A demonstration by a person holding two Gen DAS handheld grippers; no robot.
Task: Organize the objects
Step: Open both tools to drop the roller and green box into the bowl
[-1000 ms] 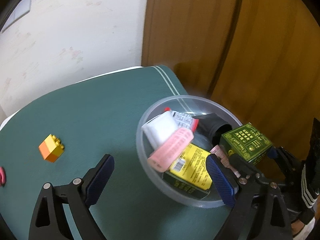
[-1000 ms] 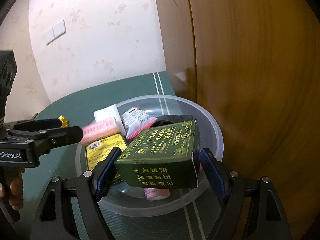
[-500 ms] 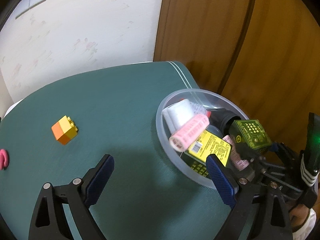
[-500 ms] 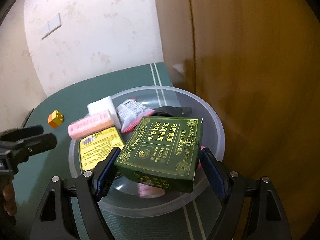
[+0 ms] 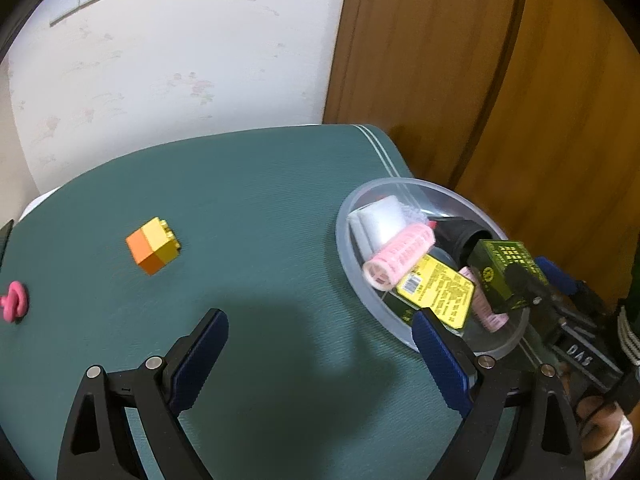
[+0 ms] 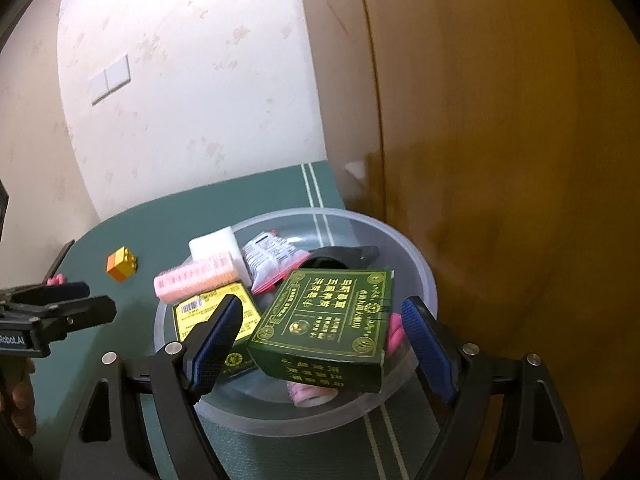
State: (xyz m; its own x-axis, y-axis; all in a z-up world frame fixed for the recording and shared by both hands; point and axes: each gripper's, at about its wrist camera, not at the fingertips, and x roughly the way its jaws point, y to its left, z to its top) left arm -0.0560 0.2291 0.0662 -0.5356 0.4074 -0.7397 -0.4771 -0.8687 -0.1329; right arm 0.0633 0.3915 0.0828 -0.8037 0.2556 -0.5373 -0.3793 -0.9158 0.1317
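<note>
A clear plastic bowl stands at the table's right end; it also shows in the left wrist view. It holds a pink hair roller, a yellow packet, a white sponge, a snack sachet and a black item. A dark green box lies in the bowl between the jaws of my right gripper, which stand open with gaps on both sides. My left gripper is open and empty over the green mat. An orange-yellow toy brick sits on the mat.
A pink ring-shaped item lies at the mat's left edge. A wooden door stands right behind the bowl, and a papered wall behind the table. The green mat covers the tabletop.
My left gripper has pulled back left, away from the bowl. My right gripper has opened and let go of the green box, which now rests in the bowl.
</note>
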